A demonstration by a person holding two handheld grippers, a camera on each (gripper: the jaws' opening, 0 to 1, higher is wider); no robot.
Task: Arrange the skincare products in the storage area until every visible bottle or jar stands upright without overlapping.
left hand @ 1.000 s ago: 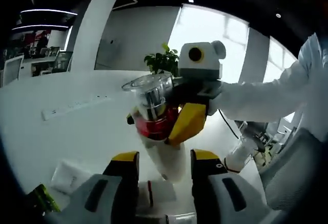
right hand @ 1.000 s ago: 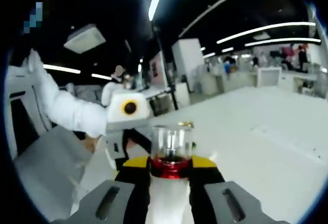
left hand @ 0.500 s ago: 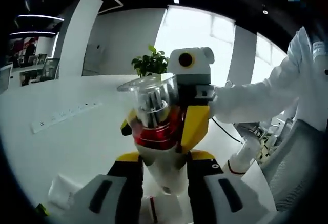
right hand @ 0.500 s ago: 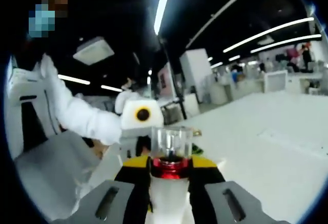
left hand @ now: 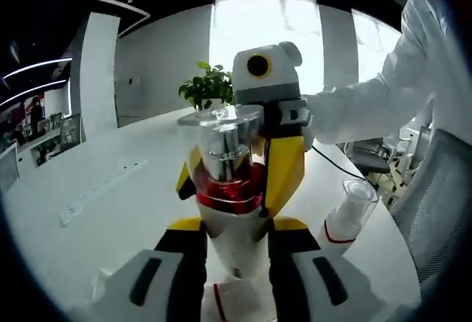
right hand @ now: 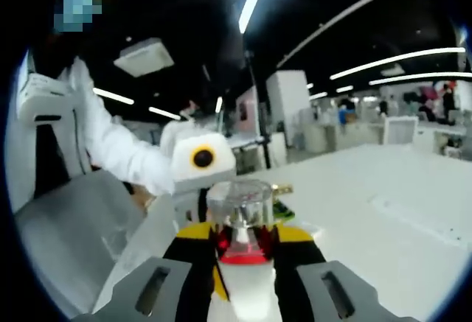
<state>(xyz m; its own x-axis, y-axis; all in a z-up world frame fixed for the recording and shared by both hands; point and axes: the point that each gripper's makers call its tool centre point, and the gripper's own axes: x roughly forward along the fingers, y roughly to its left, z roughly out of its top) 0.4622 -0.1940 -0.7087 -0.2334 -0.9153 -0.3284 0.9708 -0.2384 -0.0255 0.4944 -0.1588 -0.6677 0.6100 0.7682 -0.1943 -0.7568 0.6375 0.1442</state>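
Note:
A white bottle [left hand: 234, 226] with a red collar and a clear cap [left hand: 221, 134] hangs in the air above the white table, held by both grippers. In the left gripper view my left gripper [left hand: 236, 247] is shut on the bottle's lower end. My right gripper [left hand: 233, 189] comes in from the far side, and its yellow fingers [left hand: 286, 171] clamp the red collar. In the right gripper view the same bottle [right hand: 241, 281] rises between the shut jaws of my right gripper [right hand: 240, 252]; the left gripper [right hand: 199, 163] sits just behind it. A second capped white bottle [left hand: 348, 215] stands tilted on the table at right.
A potted plant [left hand: 209, 86] stands far back on the white table [left hand: 110, 219], and a power strip [left hand: 96, 189] lies at left. A white packet [left hand: 103, 287] lies near the bottom left. A grey chair [left hand: 442, 211] stands at right. A green item [right hand: 284, 210] lies on the table behind the bottle.
The left jaws have come in from either side and closed on the bottle's lower end. Both views have tilted upward. The second bottle at right now shows whole.

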